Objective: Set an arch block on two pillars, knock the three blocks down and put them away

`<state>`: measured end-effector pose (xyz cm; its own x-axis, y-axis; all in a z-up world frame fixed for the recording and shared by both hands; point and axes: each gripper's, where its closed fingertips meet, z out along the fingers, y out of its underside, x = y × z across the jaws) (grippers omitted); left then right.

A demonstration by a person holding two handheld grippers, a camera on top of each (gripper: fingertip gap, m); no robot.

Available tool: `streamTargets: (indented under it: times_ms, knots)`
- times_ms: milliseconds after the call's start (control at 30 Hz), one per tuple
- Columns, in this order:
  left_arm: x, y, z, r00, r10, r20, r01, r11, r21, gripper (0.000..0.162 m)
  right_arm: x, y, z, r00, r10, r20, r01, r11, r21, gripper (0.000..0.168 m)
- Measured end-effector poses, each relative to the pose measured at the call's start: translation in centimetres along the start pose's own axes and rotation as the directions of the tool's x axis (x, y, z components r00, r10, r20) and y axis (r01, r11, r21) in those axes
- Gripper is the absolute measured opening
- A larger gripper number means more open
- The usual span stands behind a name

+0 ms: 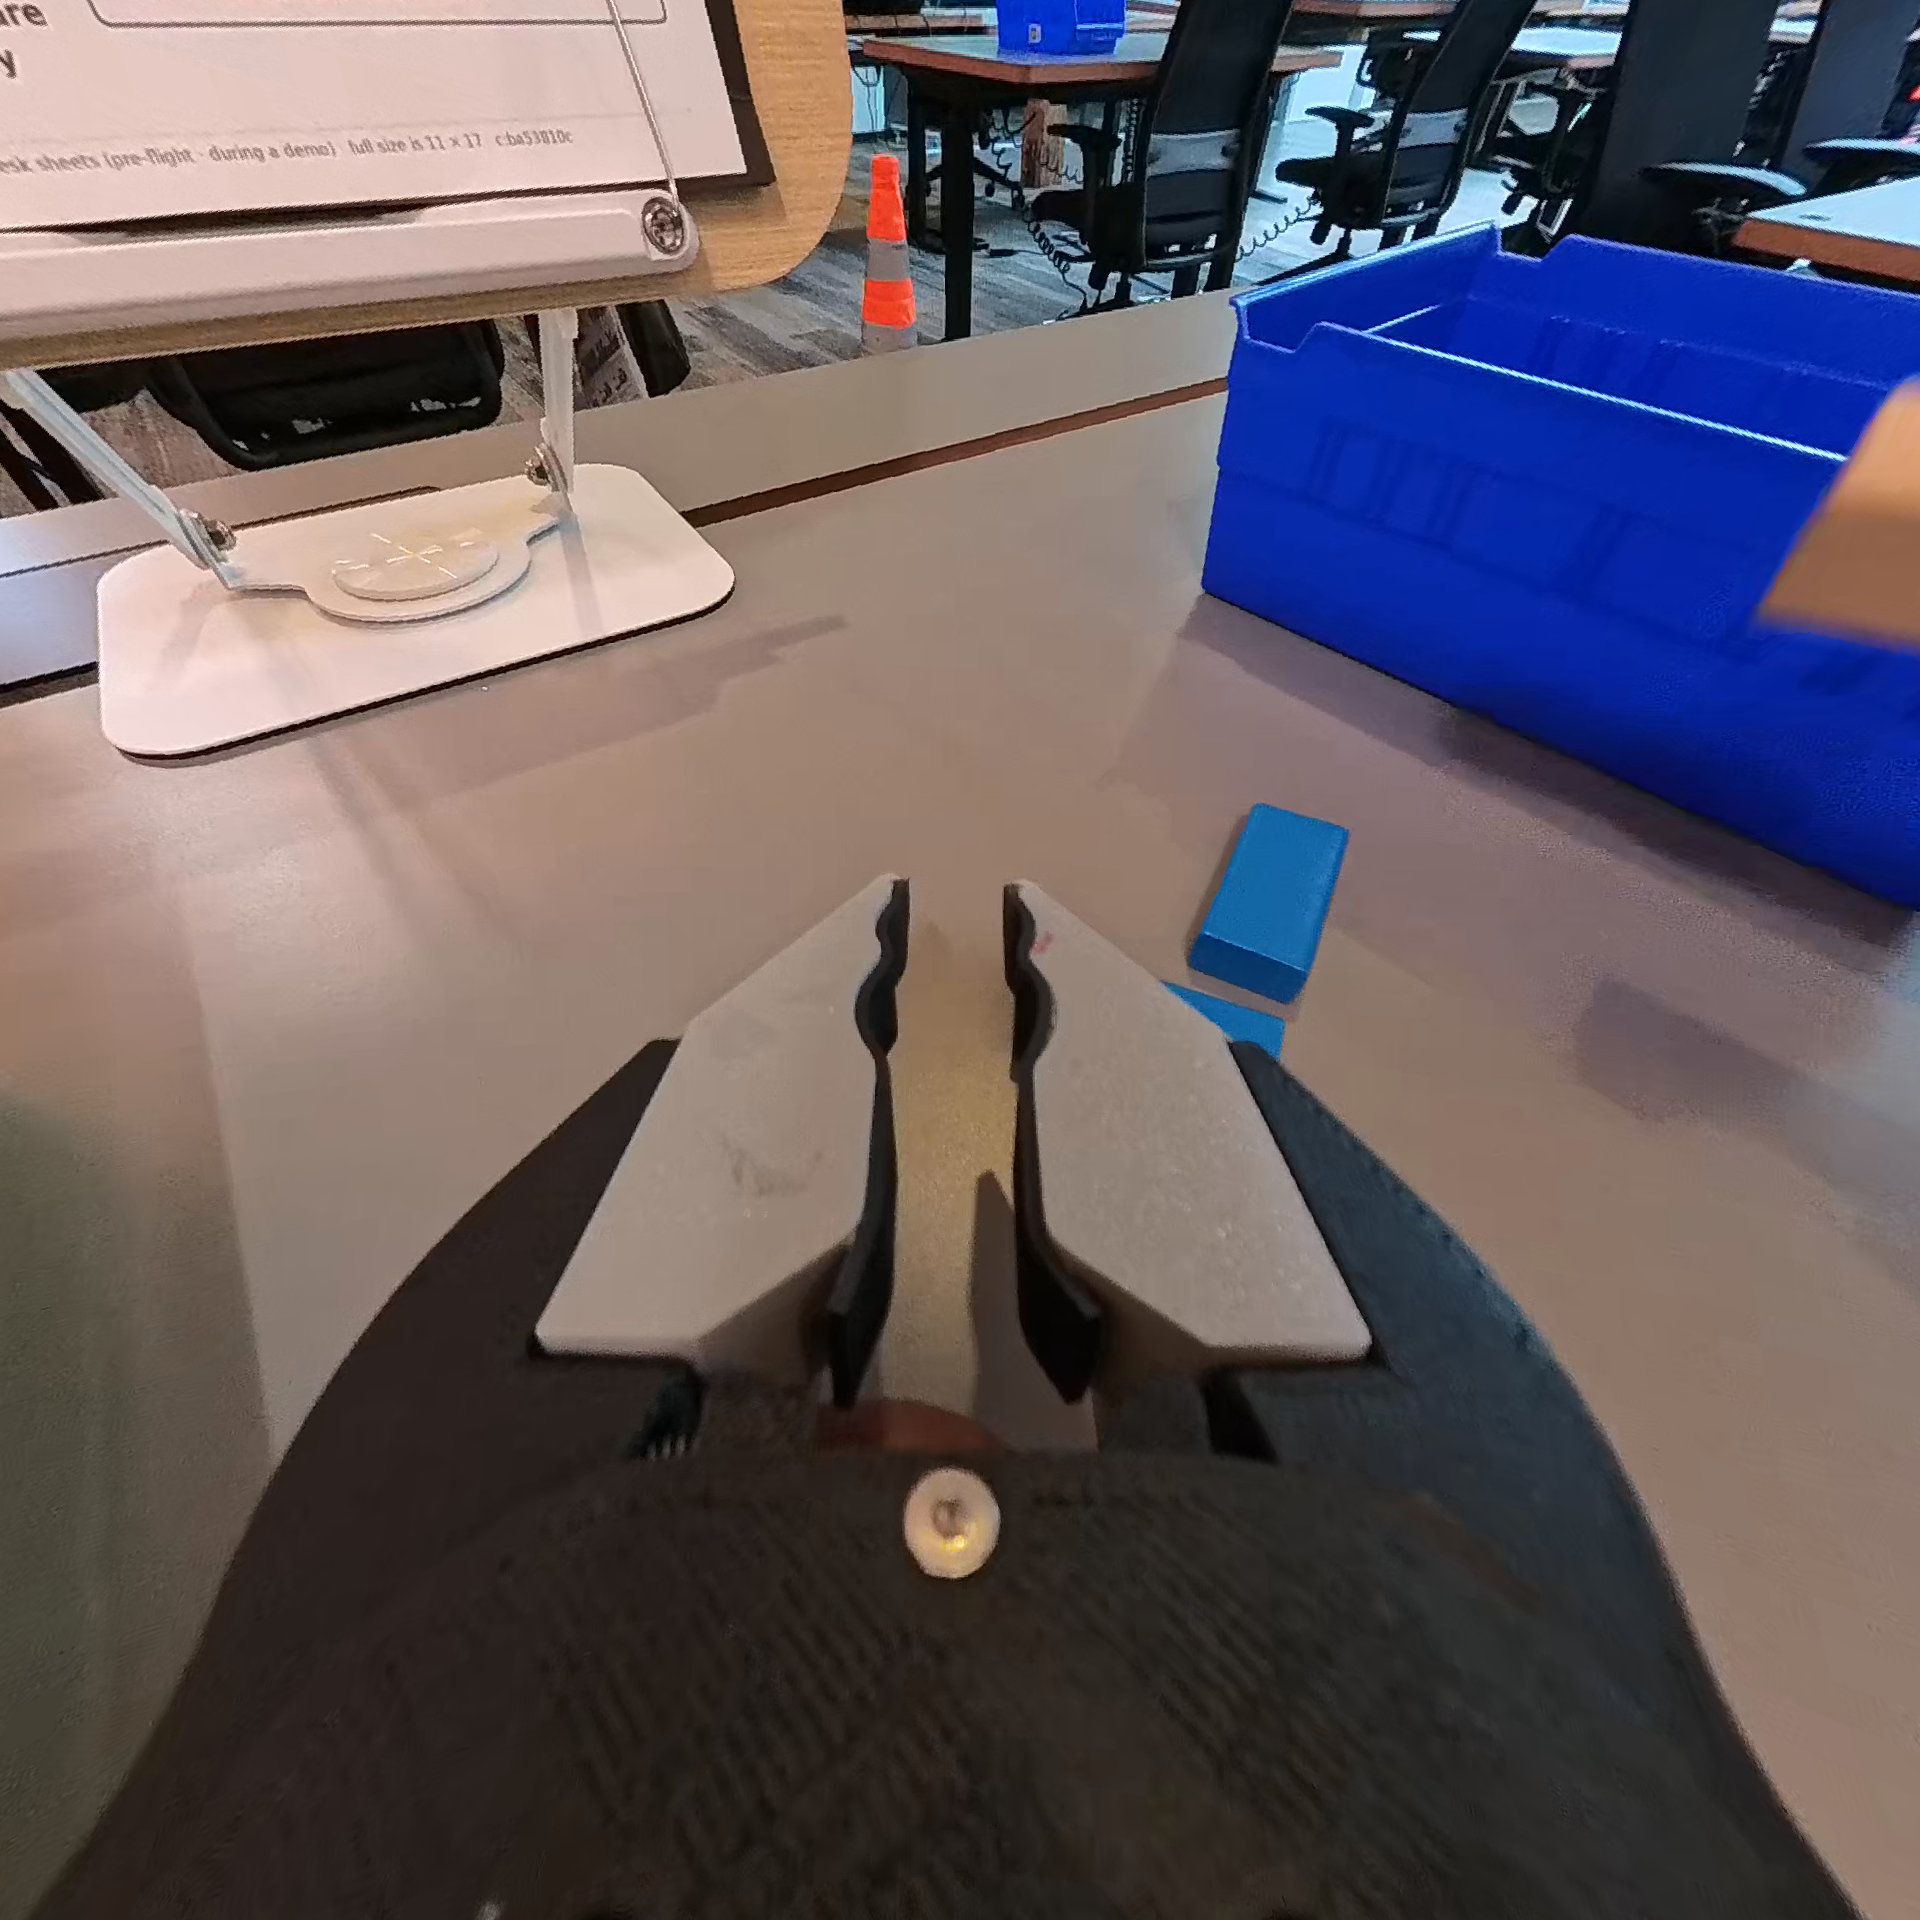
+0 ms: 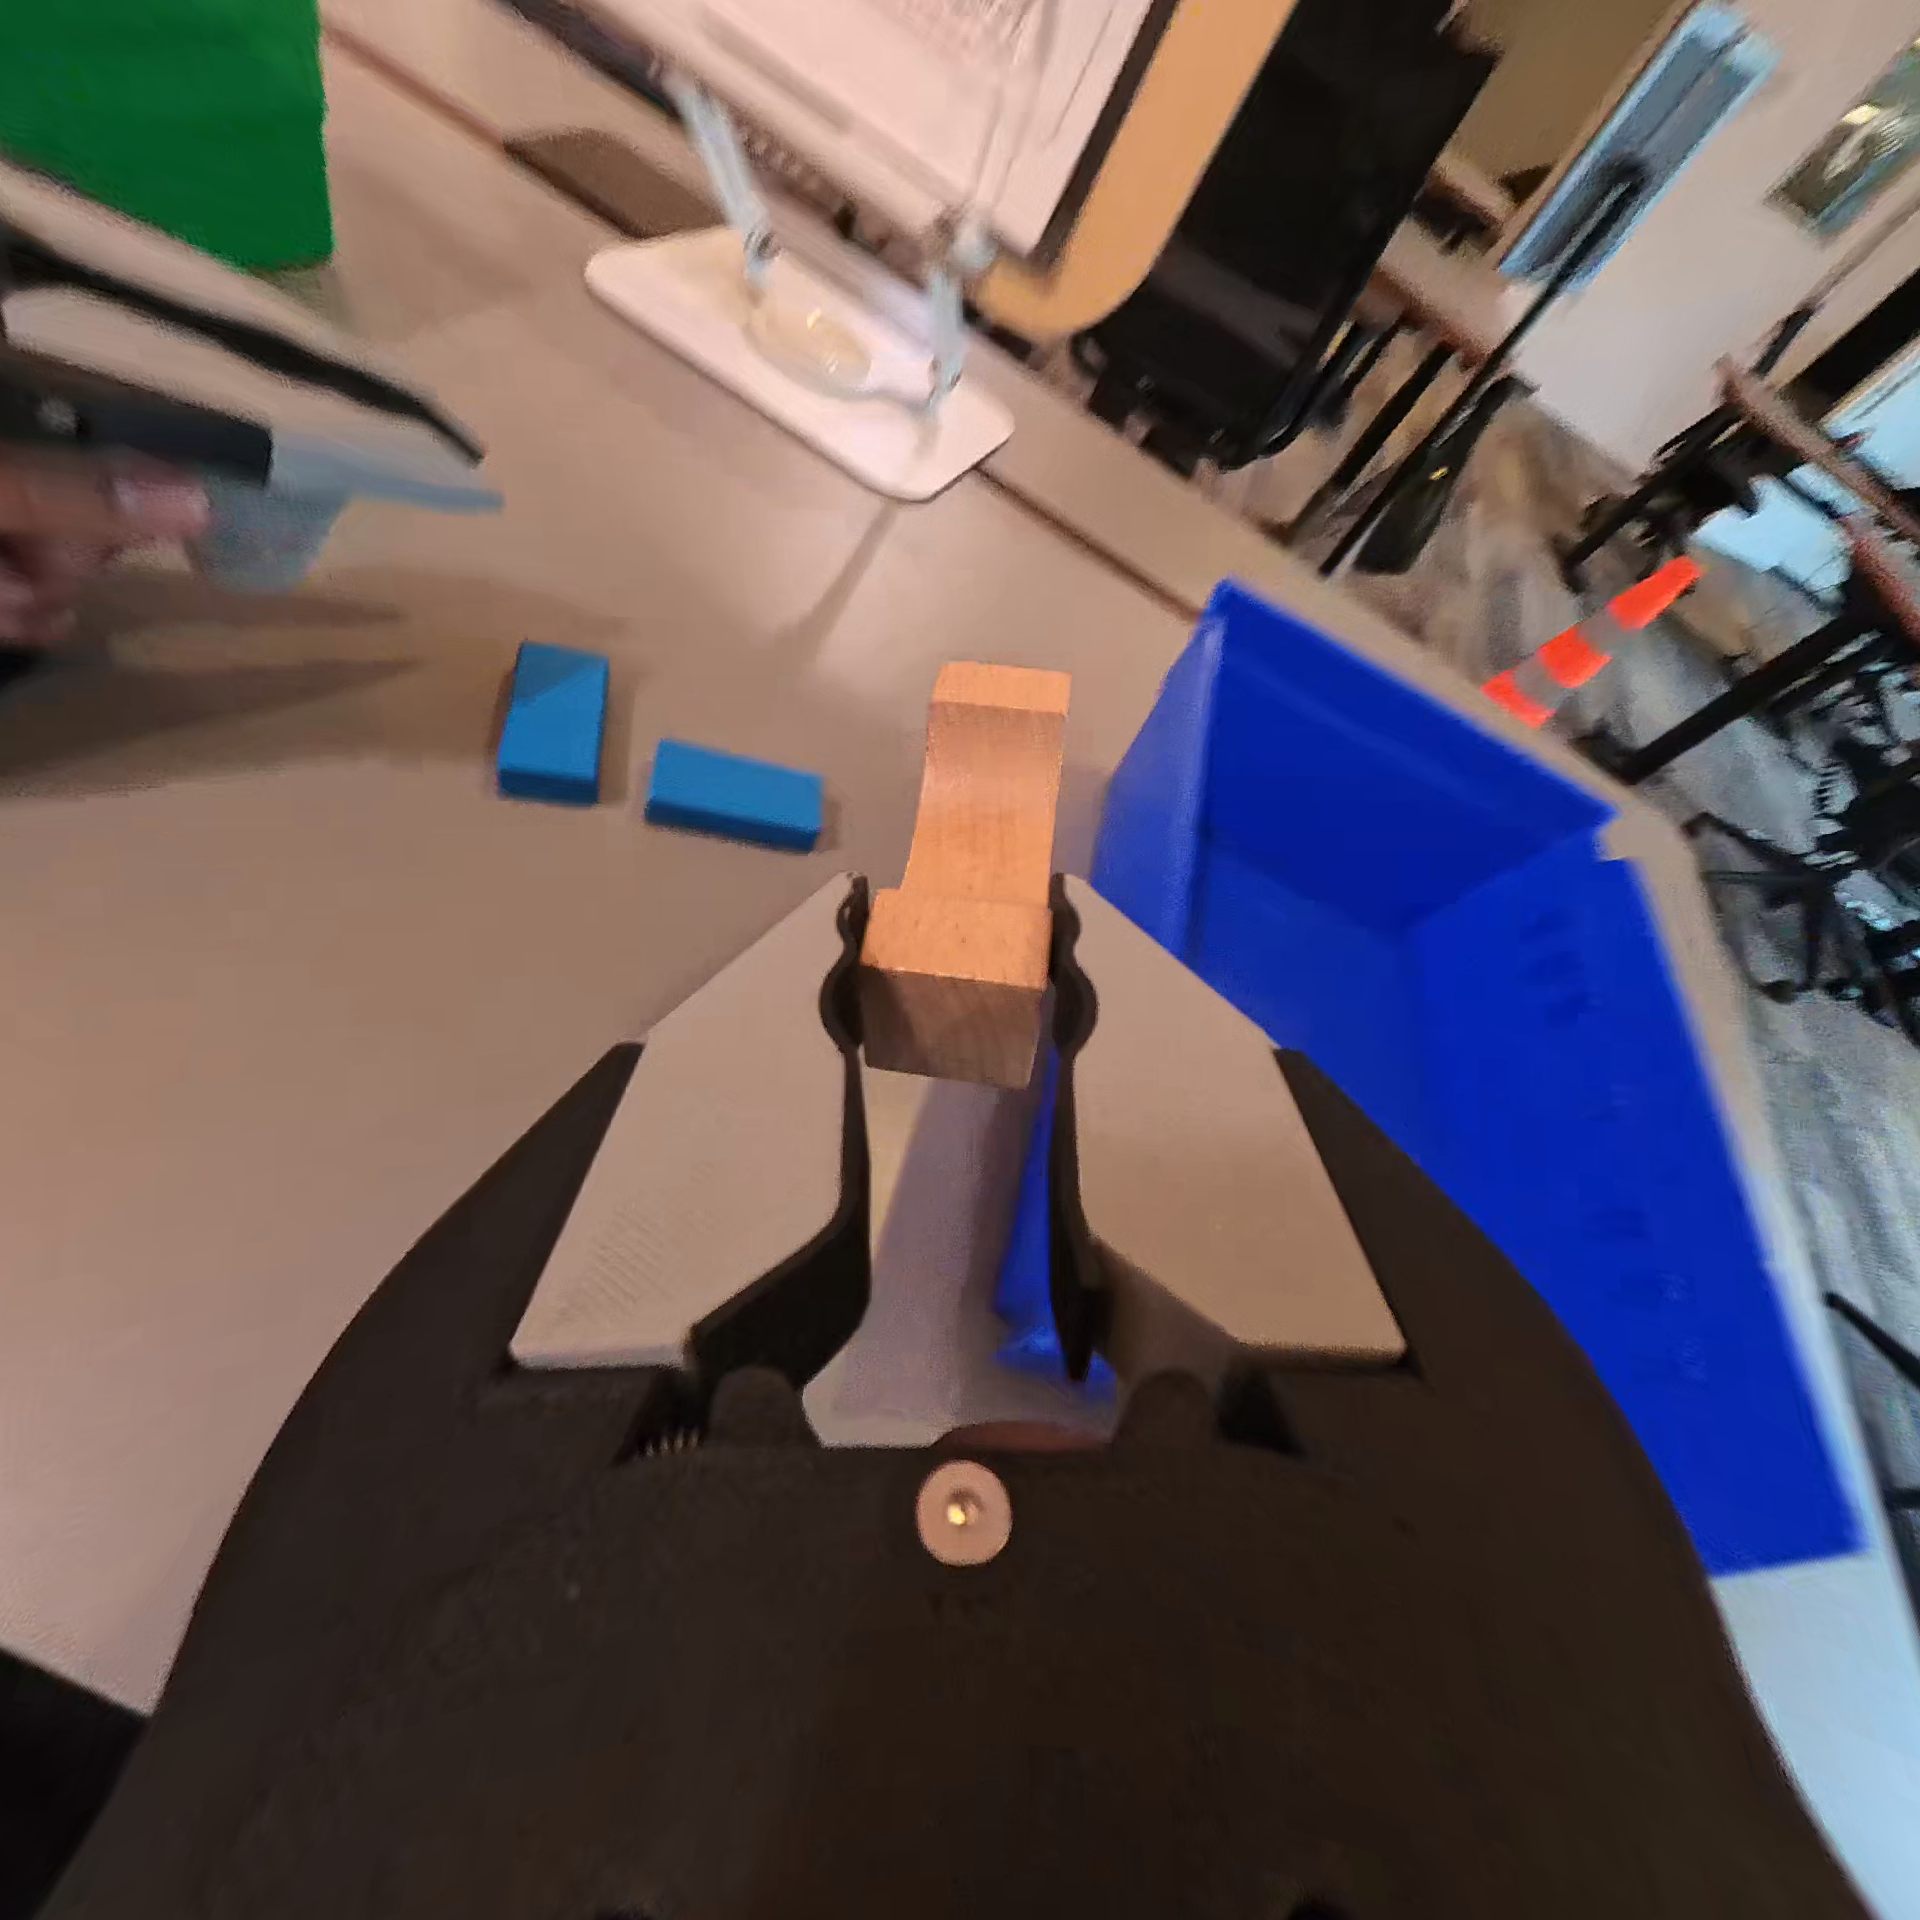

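Note:
My right gripper [image 2: 956, 888] is shut on one foot of a wooden arch block [image 2: 987, 821] and holds it above the table, beside the blue bin [image 2: 1403, 831]. Part of the arch shows at the right edge of the left wrist view [image 1: 1860, 520]. Two blue pillar blocks [image 2: 551, 727] [image 2: 732, 795] lie flat on the table, left of the arch. In the left wrist view one block [image 1: 1273, 904] lies just right of my left gripper [image 1: 956, 894], and the other [image 1: 1231, 1023] is half hidden behind its right finger. The left gripper is slightly open and holds nothing.
The blue bin [image 1: 1558, 520] stands at the right of the grey table. A white document stand [image 1: 416, 603] stands at the back left. A green object [image 2: 166, 125] is at the far left. An orange cone [image 1: 888, 260], chairs and desks stand beyond the table. My right fingertips sit around 20 cm from my left ones. My left gripper is the nearer one to the green object [image 2: 166, 125]: about 20 cm, against 40 cm.

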<state>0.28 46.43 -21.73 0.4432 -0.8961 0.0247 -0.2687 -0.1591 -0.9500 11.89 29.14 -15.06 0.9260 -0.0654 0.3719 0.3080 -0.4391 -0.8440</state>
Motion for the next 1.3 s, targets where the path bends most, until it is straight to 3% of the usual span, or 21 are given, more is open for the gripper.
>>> streamTargets:
  times_ms: [100, 233, 333, 433, 600, 700, 767, 867, 1000, 1100, 1167, 1200, 1233, 1300]
  knots:
    - [0.0, 0.0, 0.0, 1.000, -0.002, -0.001, 0.002, 1.000, 0.000, 0.015, 4.9, -1.6, -0.8, 0.995, 0.025, -0.094, -0.022, 0.999, 0.032, 0.032]
    - [0.0, 0.0, 0.0, 1.000, 0.000, -0.001, 0.000, 1.000, 0.001, 0.015, 11.2, 2.2, 2.1, 0.980, 0.137, -0.143, -0.150, 0.985, -0.088, 0.032]
    - [0.0, 0.0, 0.0, 1.000, 0.001, -0.001, -0.001, 1.000, 0.002, 0.015, 11.9, 6.9, 4.8, 0.971, 0.220, -0.092, -0.236, 0.942, -0.237, 0.035]
    - [0.0, 0.0, 0.0, 1.000, 0.002, -0.003, -0.002, 1.000, -0.001, 0.015, 11.8, 7.0, 4.9, 0.970, 0.220, -0.103, -0.237, 0.951, -0.201, 0.043]
    - [0.1, 0.1, 0.1, 1.000, 0.004, -0.004, -0.004, 1.000, -0.008, 0.015, 6.7, 1.5, 3.3, 0.980, 0.197, 0.022, -0.196, 0.980, -0.026, 0.043]
    - [0.1, 0.1, 0.0, 1.000, 0.004, -0.004, -0.004, 1.000, -0.004, 0.015, 0.1, -0.5, 4.0, 0.953, 0.197, 0.232, -0.200, 0.980, -0.012, 0.044]
    - [0.1, 0.1, 0.1, 1.000, 0.006, -0.003, -0.006, 1.000, -0.005, 0.015, -3.7, -0.2, 5.5, 0.925, 0.201, 0.323, -0.188, 0.979, -0.073, 0.049]
    - [0.1, 0.0, 0.0, 1.000, 0.005, -0.004, -0.005, 1.000, -0.002, 0.016, -6.5, 1.3, 9.1, 0.924, 0.167, 0.343, -0.123, 0.982, -0.147, 0.056]
    - [0.0, 0.0, 0.0, 1.000, -0.004, -0.006, 0.004, 1.000, 0.003, 0.016, -8.2, 3.2, 13.2, 0.910, 0.231, 0.345, -0.136, 0.951, -0.277, 0.072]
    - [0.1, 0.0, 0.0, 1.000, -0.004, -0.008, 0.004, 1.000, -0.002, 0.016, -8.7, 3.5, 14.4, 0.917, 0.228, 0.327, -0.140, 0.952, -0.271, 0.075]
    - [0.1, 0.1, 0.1, 1.000, 0.003, -0.009, -0.003, 1.000, -0.008, 0.016, -8.1, 4.6, 15.2, 0.945, 0.188, 0.269, -0.107, 0.952, -0.288, 0.076]
    - [0.2, 0.1, 0.1, 1.000, 0.007, -0.011, -0.007, 1.000, -0.011, 0.016, -8.2, 4.9, 15.5, 0.945, 0.190, 0.267, -0.109, 0.951, -0.291, 0.075]
    - [0.3, 0.2, 0.2, 1.000, 0.012, -0.012, -0.012, 1.000, -0.015, 0.016, -8.4, 4.9, 15.4, 0.934, 0.214, 0.286, -0.128, 0.948, -0.290, 0.065]
    - [0.4, 0.2, 0.2, 1.000, 0.020, -0.012, -0.020, 1.000, -0.020, 0.016, -8.5, 4.9, 15.3, 0.930, 0.208, 0.302, -0.114, 0.946, -0.302, 0.064]
